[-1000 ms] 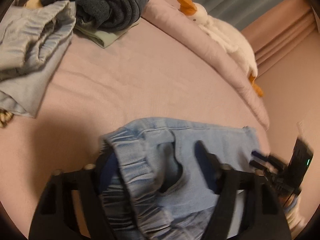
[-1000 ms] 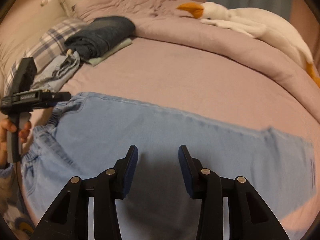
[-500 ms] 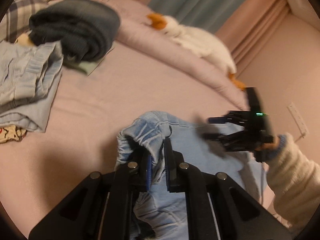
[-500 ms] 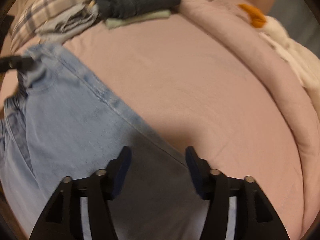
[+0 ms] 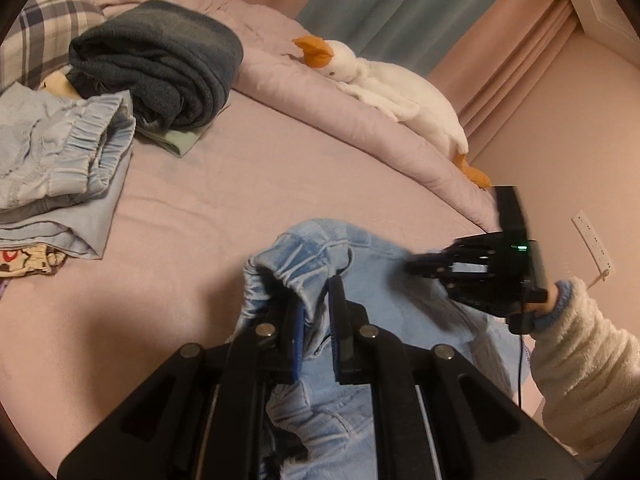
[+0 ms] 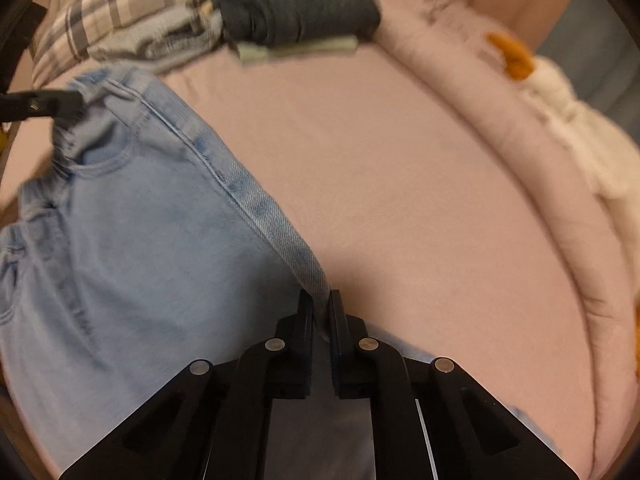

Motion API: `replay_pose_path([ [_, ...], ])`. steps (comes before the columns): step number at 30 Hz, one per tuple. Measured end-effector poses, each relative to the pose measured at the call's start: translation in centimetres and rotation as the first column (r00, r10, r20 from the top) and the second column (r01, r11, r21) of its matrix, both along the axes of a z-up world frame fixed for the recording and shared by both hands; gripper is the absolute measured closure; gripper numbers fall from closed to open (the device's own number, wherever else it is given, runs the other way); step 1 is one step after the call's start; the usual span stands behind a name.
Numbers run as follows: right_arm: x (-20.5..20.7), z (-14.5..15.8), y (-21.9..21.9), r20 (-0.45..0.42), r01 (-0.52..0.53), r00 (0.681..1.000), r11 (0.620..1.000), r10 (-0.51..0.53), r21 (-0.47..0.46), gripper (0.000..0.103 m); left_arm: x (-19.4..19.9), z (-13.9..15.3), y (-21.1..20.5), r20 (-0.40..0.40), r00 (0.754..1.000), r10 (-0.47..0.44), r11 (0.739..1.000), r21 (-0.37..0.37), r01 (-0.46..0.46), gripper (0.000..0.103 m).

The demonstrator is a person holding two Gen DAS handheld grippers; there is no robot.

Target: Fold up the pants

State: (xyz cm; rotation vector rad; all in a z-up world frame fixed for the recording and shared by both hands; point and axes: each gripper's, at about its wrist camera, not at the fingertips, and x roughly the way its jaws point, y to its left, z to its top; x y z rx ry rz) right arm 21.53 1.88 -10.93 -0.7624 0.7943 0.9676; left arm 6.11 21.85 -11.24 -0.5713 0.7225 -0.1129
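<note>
Left gripper: your left gripper (image 5: 316, 312) was clamped on the gathered elastic waistband of the pants (image 5: 384, 296), its jaws nearly together with a bunch of denim between them.
Right gripper: your right gripper (image 6: 321, 312) was pinched tight on the side seam of the pants (image 6: 132, 240), with the seam running taut up from its jaws toward the waistband.
Pants: the light blue pants lay on the pink bed sheet (image 6: 400, 184), waist end lifted by your left gripper, legs spread toward you.
Sleeve: a fluffy cream sleeve (image 5: 580, 360) showed behind your right gripper in the left wrist view.
Folded clothes: a dark folded garment (image 5: 160, 64) sat on a pale green one beside a stack of light blue clothes (image 5: 60, 160), well apart from the pants.
Plush goose: a white plush goose (image 5: 392, 88) lay on the rolled pink duvet (image 5: 360, 128) at the far edge.
</note>
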Motion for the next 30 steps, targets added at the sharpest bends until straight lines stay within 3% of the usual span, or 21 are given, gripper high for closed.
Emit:
replay_pose_path([
  [5, -5.4, 4.5, -4.5, 0.135, 0.016, 0.991, 0.997, -0.026, 0.077, 0.095, -3.0, 2.1, -1.1, 0.074, 0.997, -0.027, 0.999, 0.023, 0.026, 0.093],
  [8, -8.2, 6.0, -7.1, 0.173, 0.011, 0.984, 0.993, -0.032, 0.120, 0.095, -5.3, 2.6, -2.0, 0.101, 0.994, -0.039, 0.999, 0.039, 0.035, 0.093],
  [11, -11.1, 6.3, -8.9, 0.208, 0.002, 0.978, 0.991, -0.031, 0.137, 0.095, -7.6, 2.4, -2.8, 0.095, 0.995, -0.029, 0.998, 0.064, 0.023, 0.089],
  [15, -13.1, 4.9, -10.1, 0.204, 0.025, 0.978, 0.992, -0.051, 0.126, 0.095, -12.0, 1.3, -2.5, 0.035, 0.996, 0.084, 0.992, 0.091, -0.087, 0.090],
  [16, -13.9, 4.3, -10.5, 0.203, 0.025, 0.978, 0.993, -0.049, 0.120, 0.095, -13.4, 1.0, -2.1, 0.026, 0.994, 0.111, 0.993, 0.048, -0.112, 0.090],
  [19, -15.4, 3.2, -11.3, 0.179, 0.007, 0.983, 0.994, -0.027, 0.112, 0.095, -17.0, -0.5, -1.1, 0.020, 0.987, 0.159, 0.970, -0.191, -0.153, 0.087],
  [21, -16.0, 2.3, -11.2, 0.181, 0.009, 0.983, 0.995, -0.026, 0.094, 0.095, -18.1, -1.1, -1.5, 0.026, 0.985, 0.170, 0.933, -0.326, -0.152, 0.075],
  [24, -16.8, 1.7, -11.4, 0.184, 0.023, 0.982, 0.996, -0.040, 0.091, 0.095, -18.2, -1.5, -3.6, 0.074, 0.988, 0.138, 0.860, -0.504, -0.083, 0.039],
  [25, -16.9, 1.5, -11.4, 0.186, 0.025, 0.982, 0.995, -0.042, 0.093, 0.095, -18.1, -1.4, -4.1, 0.066, 0.988, 0.141, 0.854, -0.513, -0.087, 0.027],
  [27, -17.3, 1.3, -11.7, 0.184, 0.029, 0.982, 0.994, -0.048, 0.104, 0.095, -17.5, -1.8, -4.9, 0.024, 0.986, 0.165, 0.854, -0.503, -0.131, 0.026],
  [30, -17.5, 1.1, -12.1, 0.173, 0.051, 0.982, 0.990, -0.073, 0.128, 0.095, -16.9, -3.2, -5.5, -0.049, 0.982, 0.182, 0.820, -0.544, -0.179, 0.028],
])
